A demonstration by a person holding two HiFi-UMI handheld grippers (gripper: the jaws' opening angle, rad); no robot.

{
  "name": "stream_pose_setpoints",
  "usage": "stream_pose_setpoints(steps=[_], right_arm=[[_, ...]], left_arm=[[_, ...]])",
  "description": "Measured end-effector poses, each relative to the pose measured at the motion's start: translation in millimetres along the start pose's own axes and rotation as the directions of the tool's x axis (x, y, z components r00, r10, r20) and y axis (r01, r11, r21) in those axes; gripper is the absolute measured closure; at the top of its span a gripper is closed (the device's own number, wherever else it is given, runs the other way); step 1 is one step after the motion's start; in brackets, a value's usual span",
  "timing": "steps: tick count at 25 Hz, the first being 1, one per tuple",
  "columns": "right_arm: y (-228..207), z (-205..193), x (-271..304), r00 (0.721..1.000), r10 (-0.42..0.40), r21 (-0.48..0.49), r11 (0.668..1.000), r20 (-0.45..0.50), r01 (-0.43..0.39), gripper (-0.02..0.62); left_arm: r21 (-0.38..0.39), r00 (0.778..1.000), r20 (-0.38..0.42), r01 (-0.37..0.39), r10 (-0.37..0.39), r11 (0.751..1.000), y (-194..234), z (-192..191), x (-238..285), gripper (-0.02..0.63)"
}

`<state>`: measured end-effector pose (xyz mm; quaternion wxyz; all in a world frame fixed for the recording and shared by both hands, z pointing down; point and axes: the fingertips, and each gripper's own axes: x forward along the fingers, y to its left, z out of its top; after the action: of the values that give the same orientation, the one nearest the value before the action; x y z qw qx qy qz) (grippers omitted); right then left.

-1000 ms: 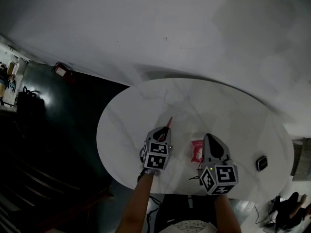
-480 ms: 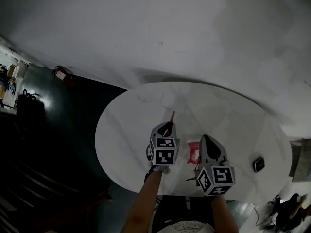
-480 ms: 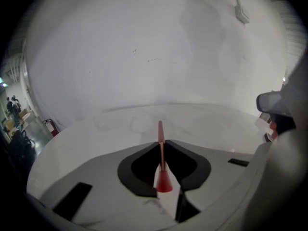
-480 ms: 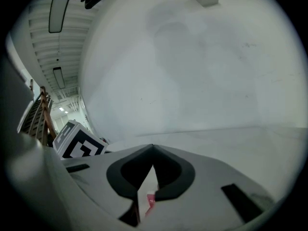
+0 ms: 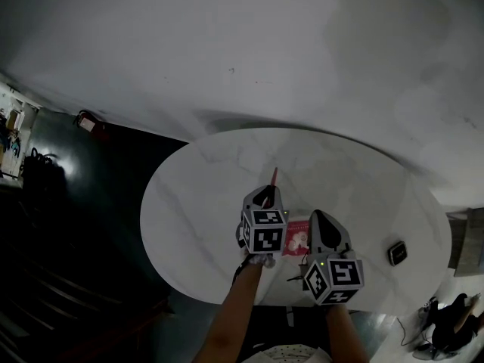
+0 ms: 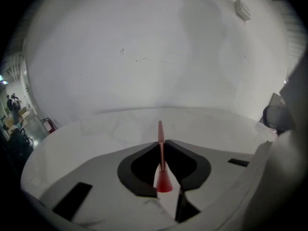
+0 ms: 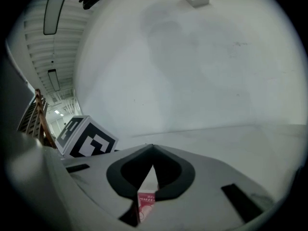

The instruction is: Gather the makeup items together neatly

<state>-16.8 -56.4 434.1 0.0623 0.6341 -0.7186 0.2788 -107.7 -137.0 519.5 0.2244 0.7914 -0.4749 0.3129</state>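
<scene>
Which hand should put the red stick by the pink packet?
Left. The left gripper holds the red stick, close beside the pink packet. The right gripper is shut and empty.

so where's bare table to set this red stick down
The table's far half, beyond the red stick, is bare, as is its left side up to the rim. Between the right gripper and the small dark object is free. Crowded only at the pink packet, beside the left gripper.
</scene>
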Motion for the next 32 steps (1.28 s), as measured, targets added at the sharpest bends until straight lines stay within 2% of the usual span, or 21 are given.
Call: stream_pose_setpoints(steps=[7, 21, 32], right_arm=[[-14.4, -0.3, -3.3, 1.000, -0.020, 0.017, 1.000, -0.003, 0.020, 0.592], [-42.3, -6.8, -7.3, 0.998, -0.055, 0.052, 0.997, -0.016, 0.056, 0.592], [-47.6, -10.0, -3.2, 0.998, -0.055, 0.059, 0.997, -0.028, 0.057, 0.592]], left_arm=[[-0.008, 1.000, -0.024, -0.001, 0.001, 1.000, -6.2, -3.6, 14.2, 0.520], [-0.057, 0.996, -0.074, -0.056, 0.052, 0.997, -1.9, -13.7, 39.1, 0.520], [-0.043, 0.995, -0.084, -0.058, 0.054, 0.997, -2.9, -20.9, 46.0, 0.518]])
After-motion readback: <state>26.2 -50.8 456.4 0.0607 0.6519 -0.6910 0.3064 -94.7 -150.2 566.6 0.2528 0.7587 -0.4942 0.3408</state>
